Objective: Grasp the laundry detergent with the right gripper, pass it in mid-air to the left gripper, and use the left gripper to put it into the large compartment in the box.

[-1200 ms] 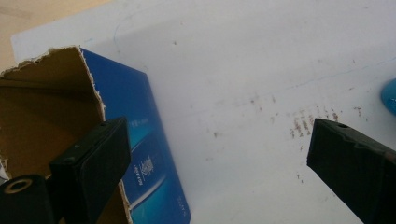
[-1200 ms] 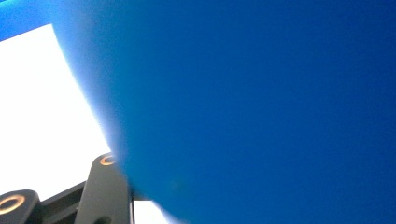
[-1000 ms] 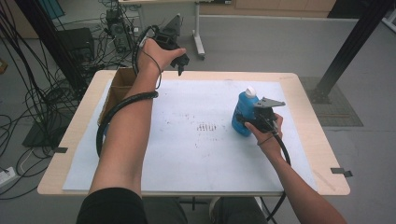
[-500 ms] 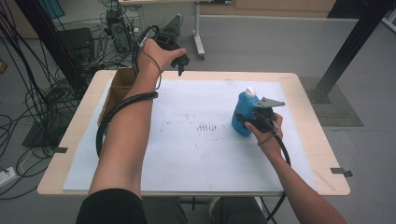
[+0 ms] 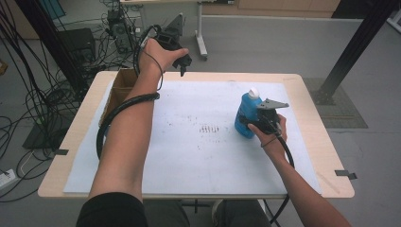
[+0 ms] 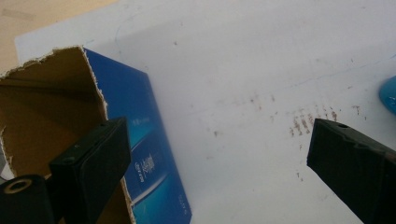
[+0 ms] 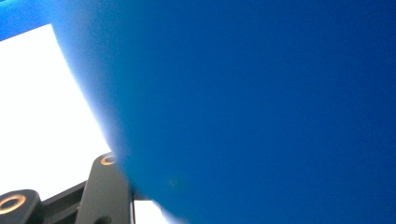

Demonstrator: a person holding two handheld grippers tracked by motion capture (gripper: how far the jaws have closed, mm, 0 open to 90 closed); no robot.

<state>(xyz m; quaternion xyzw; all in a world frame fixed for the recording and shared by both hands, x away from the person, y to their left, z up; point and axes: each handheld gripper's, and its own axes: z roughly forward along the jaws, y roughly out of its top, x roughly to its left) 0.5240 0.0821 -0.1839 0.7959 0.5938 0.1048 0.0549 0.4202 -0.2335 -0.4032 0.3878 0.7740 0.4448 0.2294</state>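
While we are looking down from the high view, we are seeing a light wooden table (image 5: 312, 94) carrying a white sheet (image 5: 198, 156) marked with small brown stains near its middle. We are seeing the left hand (image 5: 158, 54) holding the left gripper (image 5: 181, 64) raised beyond the far edge of the table, past an open brown cardboard box (image 5: 118, 90) that is sitting at the table's far left corner. On the right side of the sheet, a blue plastic bottle with a white cap (image 5: 245, 113) is standing upright, and the right hand (image 5: 269, 137) is pressing the right gripper (image 5: 250, 124) against its side, with the gripper's grey three-cornered plate sitting just beside the cap. A black cable is trailing from each gripper along the forearm.

Turning to the left gripper view, we are finding its two black jaws standing wide apart with nothing between them. Below them the torn-edged cardboard box (image 6: 42, 116) is showing its brown inside and a glossy blue printed outer wall, lying on the white sheet (image 6: 243, 70). The brown stains are lying near the right jaw, and a sliver of the blue bottle (image 6: 389, 95) is peeking in at the right edge.

Moving to the right gripper view, we are seeing the bottle's blue wall (image 7: 257, 102) pressed up close and blurred, with the bright white sheet (image 7: 46, 107) at the left. One black jaw is rising at the lower left against the bottle, so the jaws are clamping the bottle.
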